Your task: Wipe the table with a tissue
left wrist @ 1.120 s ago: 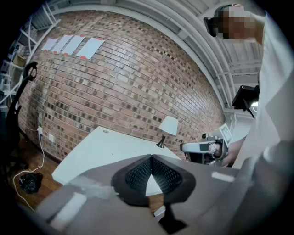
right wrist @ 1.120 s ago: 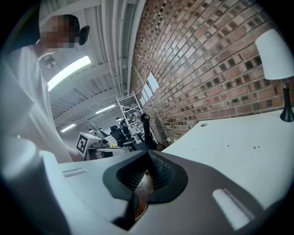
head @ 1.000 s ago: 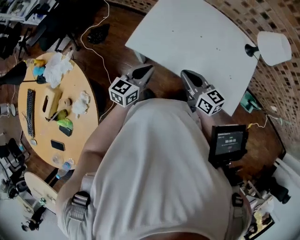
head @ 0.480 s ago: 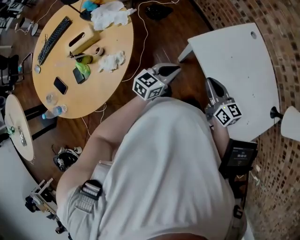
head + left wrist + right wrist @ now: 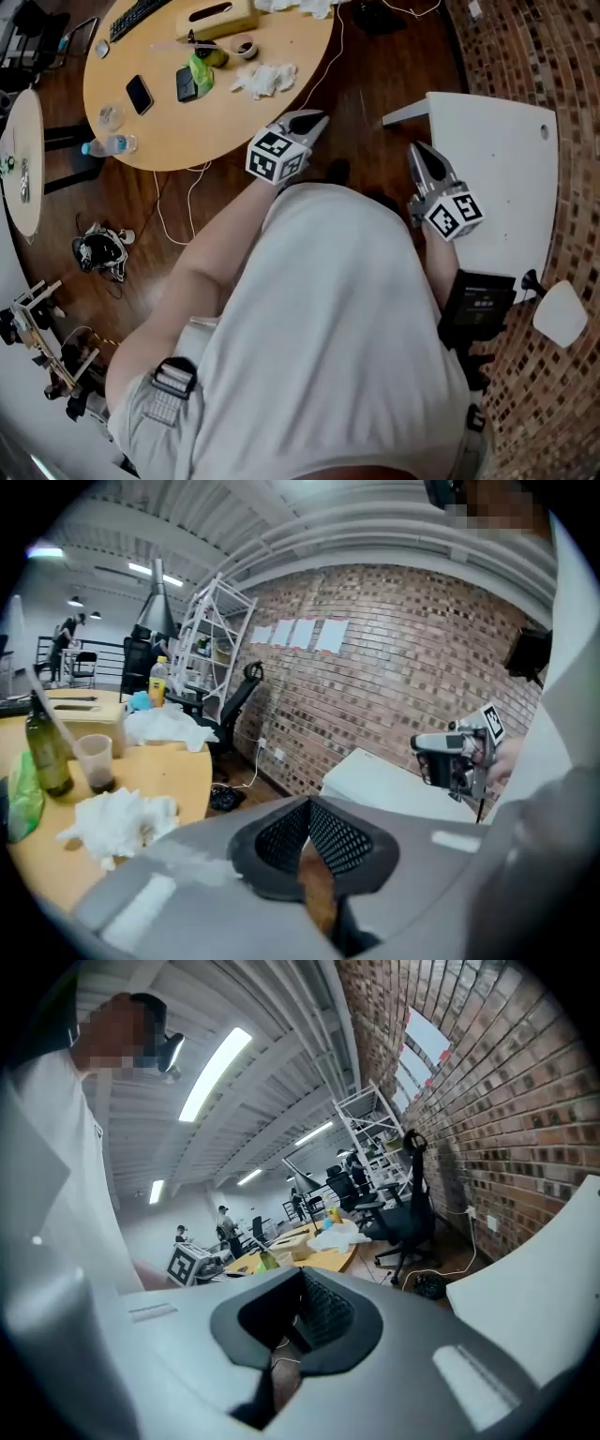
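Note:
A crumpled white tissue (image 5: pixel 265 80) (image 5: pixel 117 822) lies on the round wooden table (image 5: pixel 159 131) (image 5: pixel 164 775), near its edge closest to me. My left gripper (image 5: pixel 315 116) (image 5: pixel 308 804) is shut and empty; it hangs over the floor just short of that edge, pointing past the tissue's right side. My right gripper (image 5: pixel 416 150) (image 5: pixel 301 1276) is also shut with nothing in it and hovers by the near corner of the white table (image 5: pixel 497 178) (image 5: pixel 384 780). The right gripper view shows the left gripper's marker cube (image 5: pixel 190 1263) and the wooden table (image 5: pixel 319 1258) beyond.
On the wooden table lie a tissue box (image 5: pixel 223 17), tape roll (image 5: pixel 246 45), green packet (image 5: pixel 202 67), two phones (image 5: pixel 139 94), a keyboard (image 5: pixel 141 13), and a bottle (image 5: pixel 42 752) with a cup (image 5: pixel 94 761). Cables (image 5: pixel 173 202) trail on the floor. A brick wall (image 5: pixel 534 47) is at the right.
The person has turned toward the round wooden table: it swung from the left to the top of the head view, the white table to the right. Both grippers stayed shut and moved with the turn.

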A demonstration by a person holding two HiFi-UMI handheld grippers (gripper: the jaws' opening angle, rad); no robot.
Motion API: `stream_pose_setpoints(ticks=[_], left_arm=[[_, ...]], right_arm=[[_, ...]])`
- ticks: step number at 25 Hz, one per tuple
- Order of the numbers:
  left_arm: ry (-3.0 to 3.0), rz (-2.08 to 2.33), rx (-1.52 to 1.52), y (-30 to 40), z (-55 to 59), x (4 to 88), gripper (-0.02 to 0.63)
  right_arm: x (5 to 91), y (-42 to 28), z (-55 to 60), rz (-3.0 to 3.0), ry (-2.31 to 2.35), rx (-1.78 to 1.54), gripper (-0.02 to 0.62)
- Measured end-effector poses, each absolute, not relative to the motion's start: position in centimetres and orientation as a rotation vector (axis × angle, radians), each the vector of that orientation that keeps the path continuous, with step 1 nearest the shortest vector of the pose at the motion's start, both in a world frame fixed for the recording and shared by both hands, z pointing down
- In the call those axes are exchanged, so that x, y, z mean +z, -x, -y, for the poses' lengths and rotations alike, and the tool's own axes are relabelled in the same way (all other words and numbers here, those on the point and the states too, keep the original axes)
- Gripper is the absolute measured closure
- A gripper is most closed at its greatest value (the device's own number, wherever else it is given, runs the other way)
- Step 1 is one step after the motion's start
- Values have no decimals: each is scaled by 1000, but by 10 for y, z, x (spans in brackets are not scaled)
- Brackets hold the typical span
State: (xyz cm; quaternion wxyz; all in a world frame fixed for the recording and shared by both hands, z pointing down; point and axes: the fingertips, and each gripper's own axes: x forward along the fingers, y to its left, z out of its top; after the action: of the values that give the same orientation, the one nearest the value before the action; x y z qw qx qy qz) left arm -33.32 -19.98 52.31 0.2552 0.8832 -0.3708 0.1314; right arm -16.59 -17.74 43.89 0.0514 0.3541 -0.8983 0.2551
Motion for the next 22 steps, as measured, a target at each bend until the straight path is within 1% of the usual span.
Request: stream_pose_setpoints(ticks=[4, 9, 10, 12, 15, 19, 22], left_arm=[[-2278, 1167, 346, 387, 201, 542, 600], [-2154, 1360, 464, 448, 206, 572, 517], [-2140, 1388, 501, 457, 208, 577, 511], [-2120, 1429, 581, 474, 217, 584, 491], [-2114, 1462, 681, 490, 236, 586, 426], [-2120, 1478, 787, 498, 267, 587, 386], [-2084, 1464, 871, 503, 282, 603, 362]], right_arm=[[441, 199, 183, 2760, -927, 779, 588], [443, 215, 183, 2764, -853, 772, 588], [443, 216, 182, 2762, -850, 773, 588], [443, 213, 179, 2755, -858, 776, 588], [441, 202, 173, 2747, -904, 785, 588], [439, 179, 168, 2728, -1008, 796, 588], [442, 161, 164, 2701, -1091, 813, 588]])
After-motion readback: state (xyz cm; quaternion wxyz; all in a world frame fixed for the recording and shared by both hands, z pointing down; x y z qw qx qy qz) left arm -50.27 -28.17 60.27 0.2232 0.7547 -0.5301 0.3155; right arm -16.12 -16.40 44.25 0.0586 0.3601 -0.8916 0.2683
